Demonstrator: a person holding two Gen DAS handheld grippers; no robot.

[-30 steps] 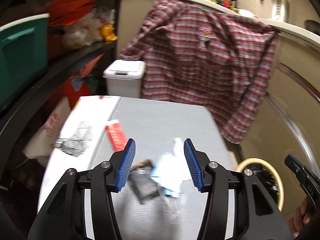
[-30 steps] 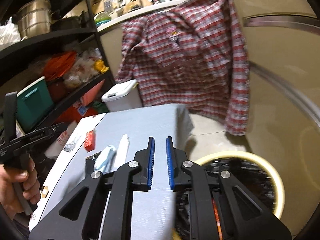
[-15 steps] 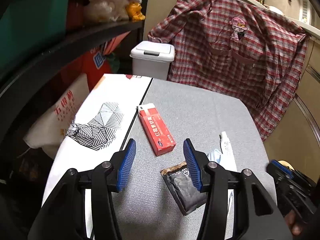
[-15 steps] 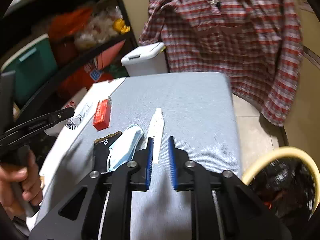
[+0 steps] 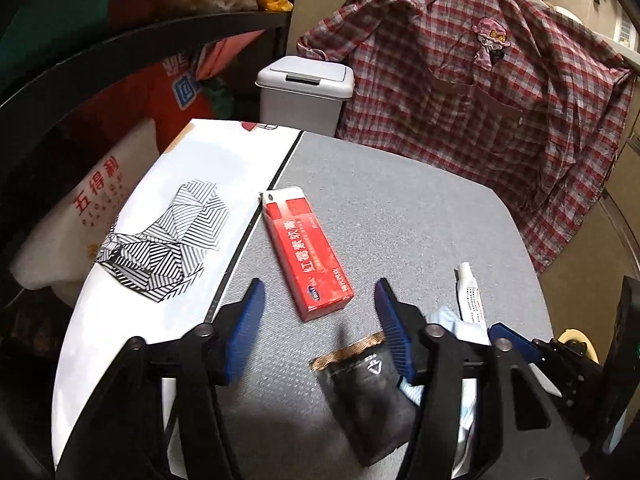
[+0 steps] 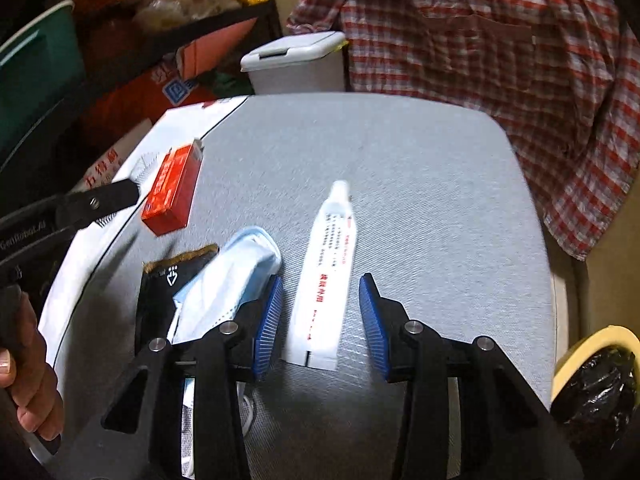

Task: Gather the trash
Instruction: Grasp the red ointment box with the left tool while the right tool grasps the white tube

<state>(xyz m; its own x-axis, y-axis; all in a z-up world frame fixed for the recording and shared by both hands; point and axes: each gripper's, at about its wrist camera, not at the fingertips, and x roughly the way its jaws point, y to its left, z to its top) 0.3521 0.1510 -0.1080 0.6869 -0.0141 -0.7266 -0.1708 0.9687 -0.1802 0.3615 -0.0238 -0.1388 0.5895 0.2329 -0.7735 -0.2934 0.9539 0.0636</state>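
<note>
Right gripper (image 6: 320,320) jaws just opening, half-spread, nothing gripped: white plastic ointment tube (image 6: 326,280) lies between them, long axis along the fingers. Left gripper (image 5: 318,320) wider open, empty, before the red cardboard box (image 5: 306,256).

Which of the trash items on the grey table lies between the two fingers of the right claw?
The white squeeze tube with red print. The right claw straddles it, pads apart; the others lie further left.

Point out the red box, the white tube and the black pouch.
red box (image 5: 306,254), left wrist view, middle of its red top face
white tube (image 6: 326,280), right wrist view, middle of its printed body
black pouch (image 5: 366,392), left wrist view, its dark front
</note>
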